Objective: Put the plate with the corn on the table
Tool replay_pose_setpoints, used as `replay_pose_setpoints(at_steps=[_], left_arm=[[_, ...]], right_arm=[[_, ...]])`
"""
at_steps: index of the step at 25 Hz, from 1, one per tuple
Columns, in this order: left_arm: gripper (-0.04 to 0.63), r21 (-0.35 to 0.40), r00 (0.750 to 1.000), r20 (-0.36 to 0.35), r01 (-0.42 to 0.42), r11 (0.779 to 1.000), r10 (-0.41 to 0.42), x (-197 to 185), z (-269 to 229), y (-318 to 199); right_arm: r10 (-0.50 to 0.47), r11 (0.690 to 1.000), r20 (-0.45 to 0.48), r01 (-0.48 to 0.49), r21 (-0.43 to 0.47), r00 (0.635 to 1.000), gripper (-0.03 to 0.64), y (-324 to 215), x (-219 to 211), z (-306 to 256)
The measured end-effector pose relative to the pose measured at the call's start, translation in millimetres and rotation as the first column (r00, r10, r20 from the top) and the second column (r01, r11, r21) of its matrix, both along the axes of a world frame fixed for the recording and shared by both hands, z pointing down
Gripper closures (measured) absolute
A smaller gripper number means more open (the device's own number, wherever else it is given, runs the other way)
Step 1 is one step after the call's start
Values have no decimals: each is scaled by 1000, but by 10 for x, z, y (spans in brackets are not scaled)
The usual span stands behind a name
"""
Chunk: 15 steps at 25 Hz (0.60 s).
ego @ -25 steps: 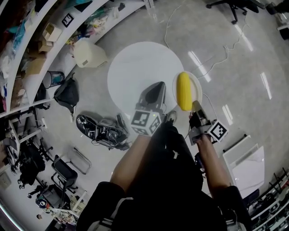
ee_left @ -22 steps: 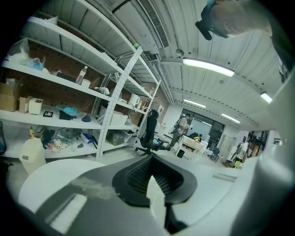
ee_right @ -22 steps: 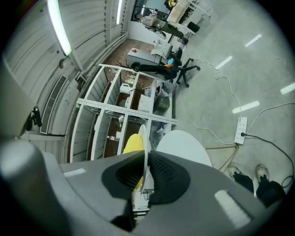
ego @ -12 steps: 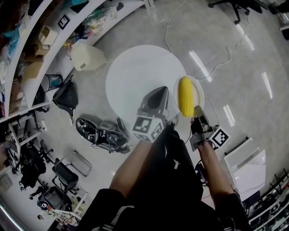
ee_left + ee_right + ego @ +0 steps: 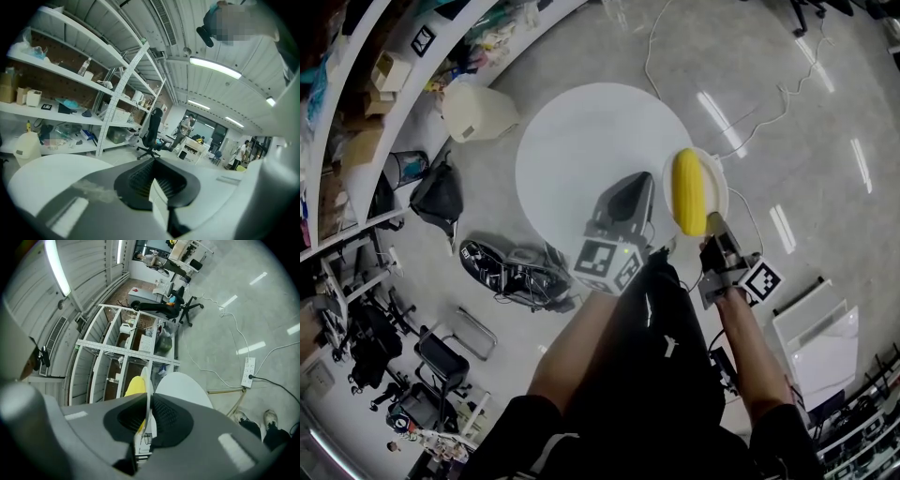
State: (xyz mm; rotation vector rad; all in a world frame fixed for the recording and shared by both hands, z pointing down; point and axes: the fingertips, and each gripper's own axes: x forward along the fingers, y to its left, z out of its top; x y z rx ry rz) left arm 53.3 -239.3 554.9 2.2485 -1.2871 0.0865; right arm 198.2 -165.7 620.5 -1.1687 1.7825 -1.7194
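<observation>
While the right tongs (image 5: pixel 712 226) pinched the plate (image 5: pixel 718 181) bearing corn (image 5: pixel 688 192) by the tabletop (image 5: pixel 581 150), the left tongs (image 5: pixel 630 193) were pressed together.

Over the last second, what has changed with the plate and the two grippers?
The right gripper has carried the plate, corn on it, a little further toward the table, not yet set down. Its jaws stay clamped on the plate's rim. The left gripper stays shut and empty near the table's edge.

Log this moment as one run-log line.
right gripper: shut on plate rim | corn: lying on plate | plate: held at round table edge | left gripper: shut, over table
</observation>
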Motion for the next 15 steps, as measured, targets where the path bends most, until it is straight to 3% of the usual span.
replay_pose_setpoints(at_steps=[15], left_arm=[[591, -21, 1000, 6, 1, 1000, -1, -110, 379, -114]], right_arm=[[-6, 1000, 12, 6, -7, 1000, 581, -173, -153, 437]])
